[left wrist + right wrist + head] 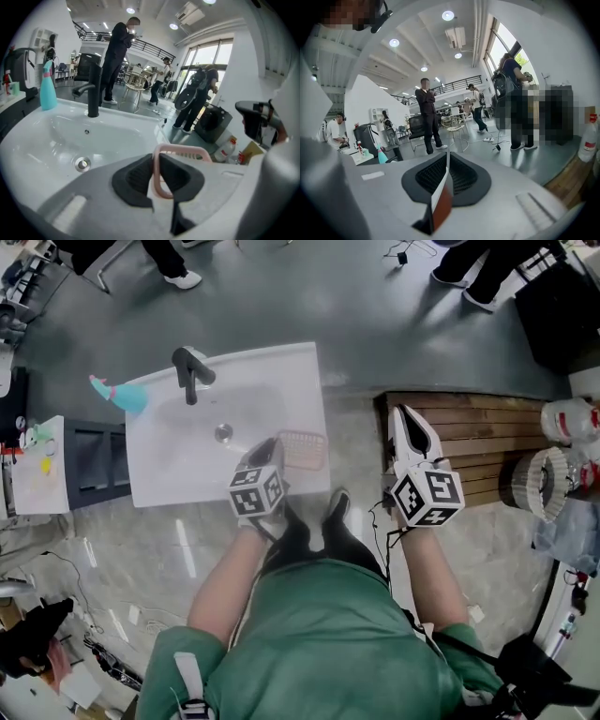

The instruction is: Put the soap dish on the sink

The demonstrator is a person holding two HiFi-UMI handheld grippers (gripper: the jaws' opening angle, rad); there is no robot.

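L tool (157, 176) clamps soap dish (180, 152) rim near right edge of sink (169, 474); R tool (446, 173) shut, empty.

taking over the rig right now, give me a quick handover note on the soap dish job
Left gripper: fingers shut on the rim of the pink soap dish.
Right gripper: fingers together, nothing between them, off to the right above the wooden platform.
Soap dish: at the right front edge of the white sink, beside the basin. I can't tell whether it touches the sink.
Done: dish is gripped and brought to the sink.
Left: set it flat on the sink's rim, open the fingers, pull the gripper away.
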